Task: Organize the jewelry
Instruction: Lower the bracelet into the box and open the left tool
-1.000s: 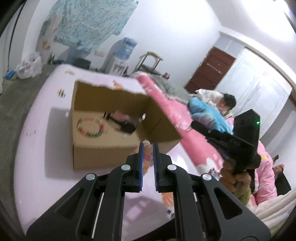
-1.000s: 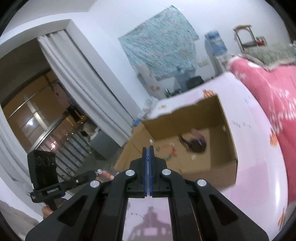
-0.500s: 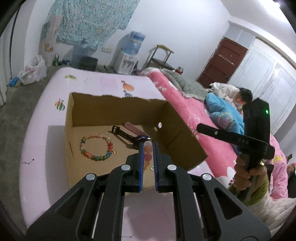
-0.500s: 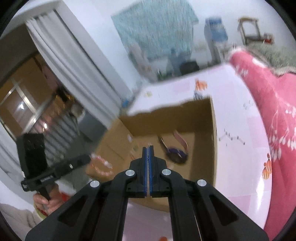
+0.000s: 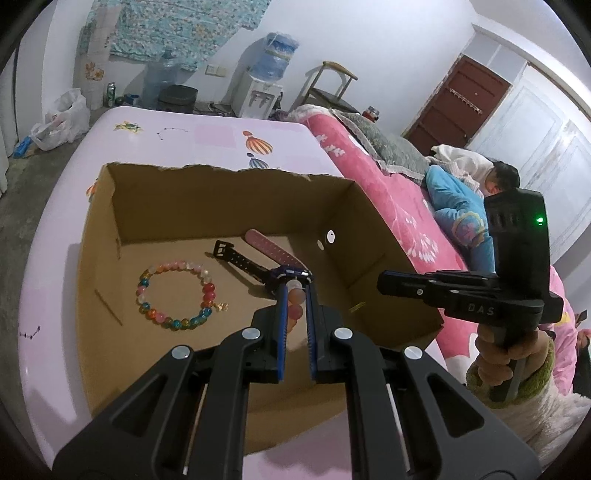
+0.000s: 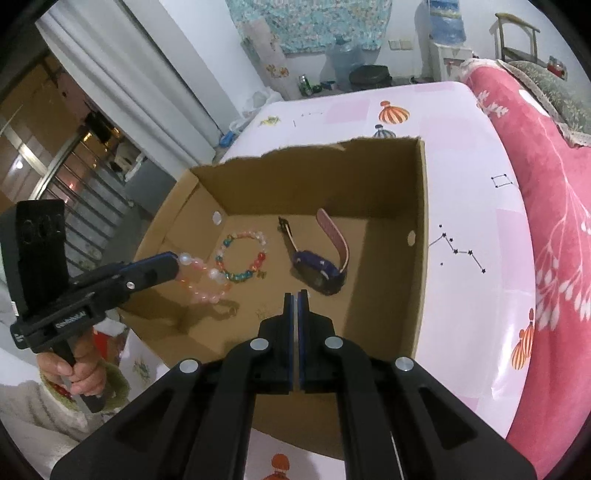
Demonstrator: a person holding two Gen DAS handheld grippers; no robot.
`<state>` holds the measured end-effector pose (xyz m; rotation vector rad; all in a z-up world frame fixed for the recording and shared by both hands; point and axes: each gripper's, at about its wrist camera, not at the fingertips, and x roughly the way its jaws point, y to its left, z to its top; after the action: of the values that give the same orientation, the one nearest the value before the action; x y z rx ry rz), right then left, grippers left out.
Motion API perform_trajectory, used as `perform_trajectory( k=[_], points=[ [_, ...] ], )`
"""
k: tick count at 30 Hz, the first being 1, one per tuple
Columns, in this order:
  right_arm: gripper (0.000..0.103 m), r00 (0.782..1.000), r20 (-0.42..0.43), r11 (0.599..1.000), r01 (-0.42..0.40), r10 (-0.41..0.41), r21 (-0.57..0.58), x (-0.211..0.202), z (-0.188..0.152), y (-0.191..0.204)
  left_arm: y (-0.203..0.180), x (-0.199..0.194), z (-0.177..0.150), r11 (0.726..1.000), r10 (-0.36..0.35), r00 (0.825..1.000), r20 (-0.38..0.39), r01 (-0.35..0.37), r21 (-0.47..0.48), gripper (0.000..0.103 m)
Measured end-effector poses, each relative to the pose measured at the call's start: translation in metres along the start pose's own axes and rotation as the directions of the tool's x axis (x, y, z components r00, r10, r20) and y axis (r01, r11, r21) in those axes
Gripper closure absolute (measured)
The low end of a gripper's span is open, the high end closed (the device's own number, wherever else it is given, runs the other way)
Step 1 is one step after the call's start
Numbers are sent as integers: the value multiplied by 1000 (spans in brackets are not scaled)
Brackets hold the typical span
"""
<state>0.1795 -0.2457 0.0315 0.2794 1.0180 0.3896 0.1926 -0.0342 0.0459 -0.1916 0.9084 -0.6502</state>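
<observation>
Pink bead bracelet [image 6: 201, 280] dangles pinched in the left gripper [image 5: 295, 295] — over the box [image 6: 421, 206] (right gripper [image 6: 296, 295] pressed together, empty).

Right claw [image 6: 296, 295] sits closed at lower centre, over the cardboard box [image 6: 421, 236]. At left, the left claw [image 6: 173, 264] dangles a pink bead bracelet [image 6: 203, 280] above the box floor.

A lived-in home bedroom. Bed [image 5: 388, 199] with pink floral blanket, a person lying on it. Beyond its foot, a water dispenser [image 5: 264, 83] against the white wall, spare water jug [image 5: 160, 79] and wooden chair [image 5: 328, 85] nearby. Brown door [image 5: 458, 107] past the bed's head; patterned cloth [image 5: 177, 26] on the wall.
</observation>
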Motion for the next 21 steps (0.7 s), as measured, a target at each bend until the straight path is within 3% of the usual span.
perform_trajectory(
  k=[6, 10, 12, 16, 21],
  points=[
    [100, 999, 37, 1000, -16, 16, 16, -7, 3, -5, -10, 13, 12, 1000, -7, 1000, -22, 7, 24, 95],
    [100, 992, 117, 998, -42, 37, 44, -29, 1, -11, -20, 24, 21, 999, -37, 998, -58, 39, 32, 95],
    [95, 986, 160, 997, -54, 44, 62, -42, -2, -16, -27, 32, 27, 997, -64, 994, -90, 68, 35, 95],
    [89, 970, 241, 996, -34, 13, 83, -69, -11, -24, -44, 62, 42, 992, -105, 976, -192, 115, 42, 95],
    [89, 957, 289, 995, -22, -6, 96, -87, -21, -33, -58, 105, 58, 994, -82, 953, -291, 98, 41, 95]
  ],
)
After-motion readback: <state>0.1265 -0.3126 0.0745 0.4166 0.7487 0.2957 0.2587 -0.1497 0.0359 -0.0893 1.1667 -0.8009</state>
